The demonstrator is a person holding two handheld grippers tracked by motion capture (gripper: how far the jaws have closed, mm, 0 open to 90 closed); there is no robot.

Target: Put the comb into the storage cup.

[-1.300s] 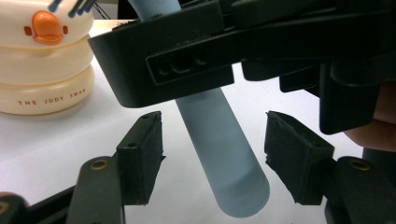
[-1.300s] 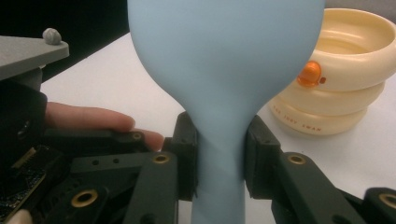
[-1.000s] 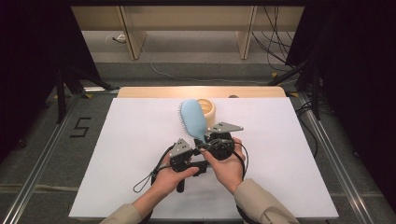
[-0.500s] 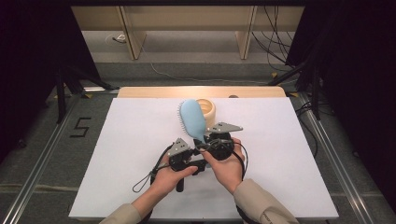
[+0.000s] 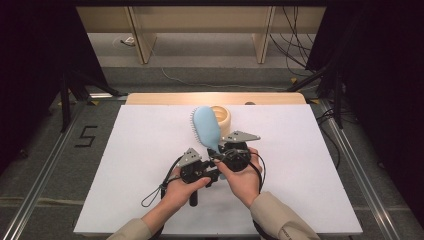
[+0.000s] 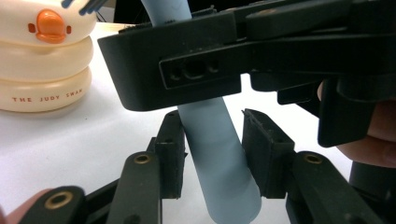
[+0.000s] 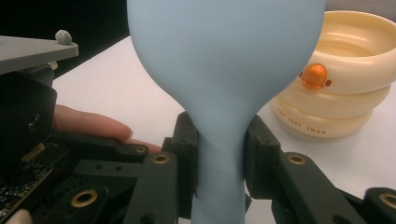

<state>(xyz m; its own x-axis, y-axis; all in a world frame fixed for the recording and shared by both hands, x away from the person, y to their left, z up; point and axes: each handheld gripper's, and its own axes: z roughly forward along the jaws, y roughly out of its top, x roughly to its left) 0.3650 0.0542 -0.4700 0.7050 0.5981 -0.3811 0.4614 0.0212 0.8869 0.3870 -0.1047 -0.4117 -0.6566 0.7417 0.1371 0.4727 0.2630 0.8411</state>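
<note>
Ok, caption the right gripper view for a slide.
Right gripper shut on the blue hairbrush at its neck, cream duck-faced container behind on the white table.

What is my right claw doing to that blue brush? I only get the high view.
Observer: In the right gripper view, the right claw is shut on the brush at its neck, with a pad pressing on each side.
Operator: And the left one?
Observer: The left claw has just been closing around the handle. There is a sliver of gap at one pad.
Operator: And that cream bowl behind?
Observer: The bowl has an orange beak and reads THE JUDY SWAN.
</note>
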